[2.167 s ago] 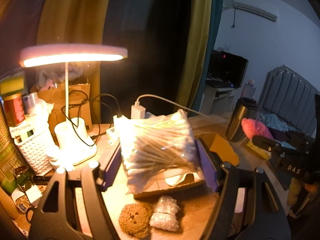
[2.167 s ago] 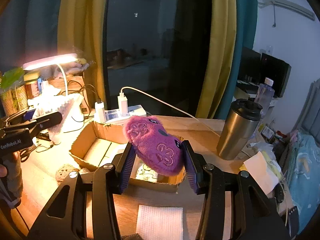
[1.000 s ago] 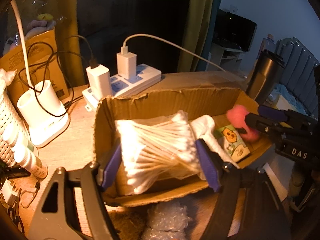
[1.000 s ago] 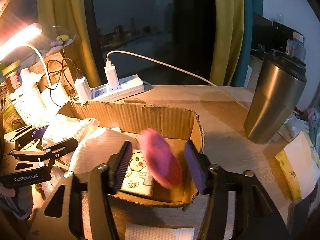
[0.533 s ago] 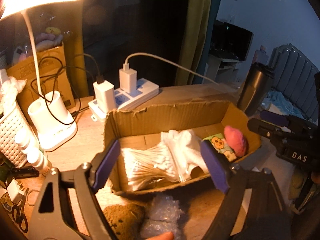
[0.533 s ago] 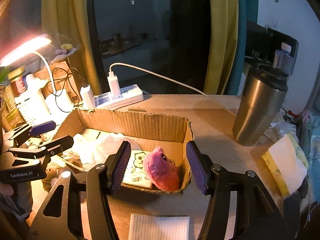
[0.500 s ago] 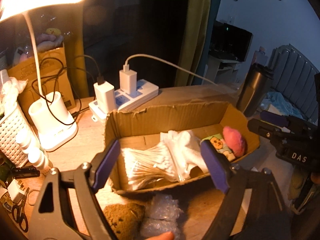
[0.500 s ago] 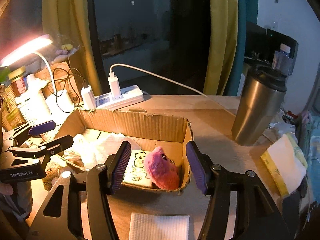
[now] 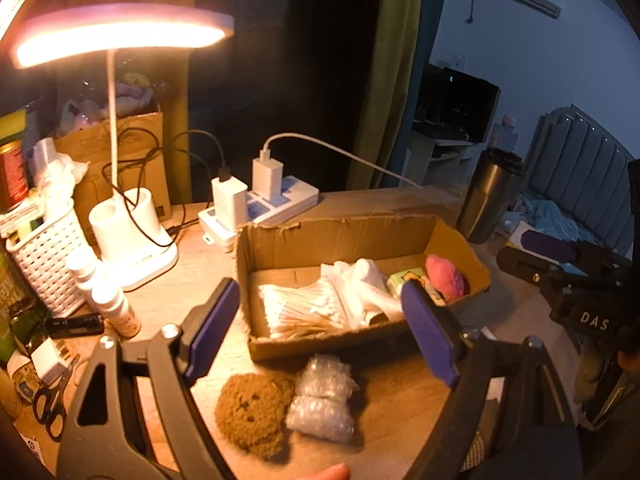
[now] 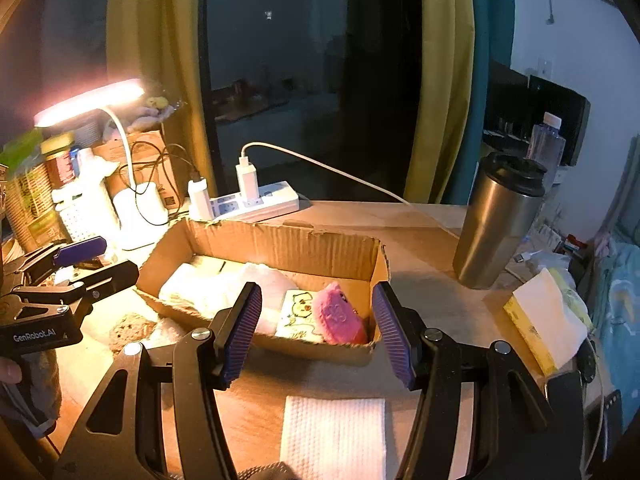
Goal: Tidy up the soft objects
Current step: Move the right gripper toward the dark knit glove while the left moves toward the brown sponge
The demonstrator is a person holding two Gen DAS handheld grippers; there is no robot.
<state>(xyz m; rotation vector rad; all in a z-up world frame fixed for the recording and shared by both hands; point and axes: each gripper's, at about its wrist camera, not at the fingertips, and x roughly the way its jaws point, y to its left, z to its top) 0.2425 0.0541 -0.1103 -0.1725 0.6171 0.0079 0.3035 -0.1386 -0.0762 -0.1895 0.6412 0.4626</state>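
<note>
In cardboard box (image 9: 460, 246): cotton swabs (image 9: 300, 304), pink plush (image 10: 340, 316) stowed; brown plush (image 9: 252, 408), bubble wrap (image 9: 322, 400) left outside; left gripper (image 9: 320, 328), right gripper (image 10: 316, 332) both apart, empty.

A lit white ring-shaped desk lamp (image 9: 120, 32) at the upper left of the left wrist view floods the wooden desk with warm orange light and blows out to glare. The window behind is black; the pale wall at the upper right looks cool blue. Fisheye bending curves the edges, with dark vignetted corners. In the right wrist view the left edge is slightly smeared.
</note>
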